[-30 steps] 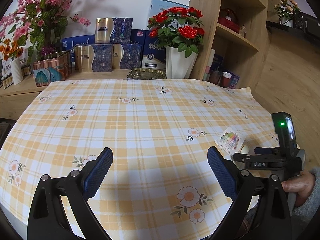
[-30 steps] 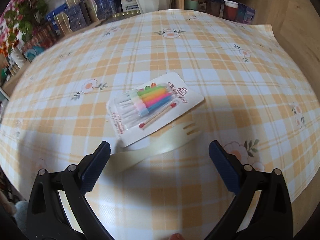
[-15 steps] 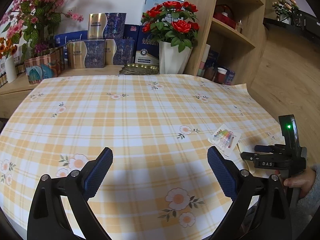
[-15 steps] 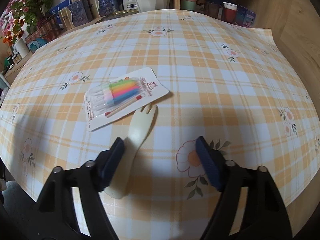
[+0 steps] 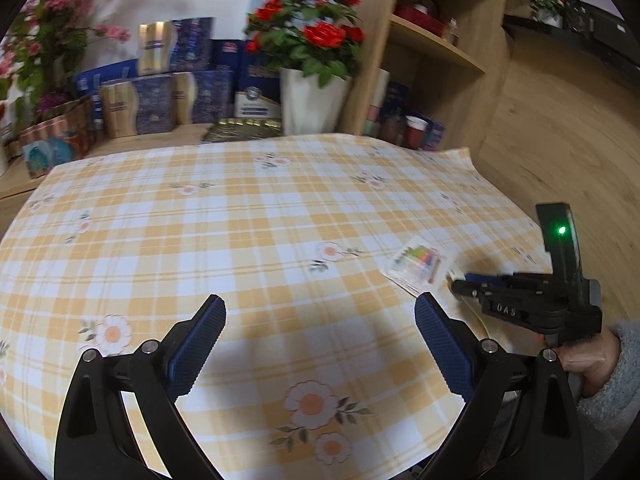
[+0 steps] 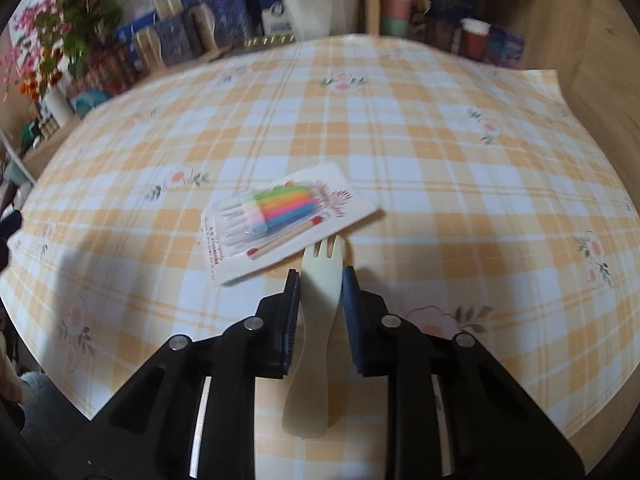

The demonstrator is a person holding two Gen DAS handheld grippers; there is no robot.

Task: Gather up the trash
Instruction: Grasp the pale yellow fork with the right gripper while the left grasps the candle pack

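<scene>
A cream plastic fork (image 6: 320, 280) lies on the checked tablecloth (image 6: 400, 140), tines pointing away, just touching a white card of coloured candles (image 6: 280, 220). My right gripper (image 6: 320, 276) has its pads closed against both sides of the fork's neck. In the left wrist view the right gripper (image 5: 460, 280) sits low at the table's right edge beside the candle card (image 5: 418, 264). My left gripper (image 5: 320, 312) is open and empty above the front of the tablecloth (image 5: 240, 220).
At the back stand a white pot of red roses (image 5: 308, 92), blue and gold gift boxes (image 5: 172, 92), pink flowers (image 5: 44, 40) and a wooden shelf unit (image 5: 432, 48) with cups (image 5: 416, 128). The table edge runs along the right, with wooden floor beyond.
My right gripper moved forward over the fork and closed from wide open onto its neck. The left gripper swung a little, staying open.
</scene>
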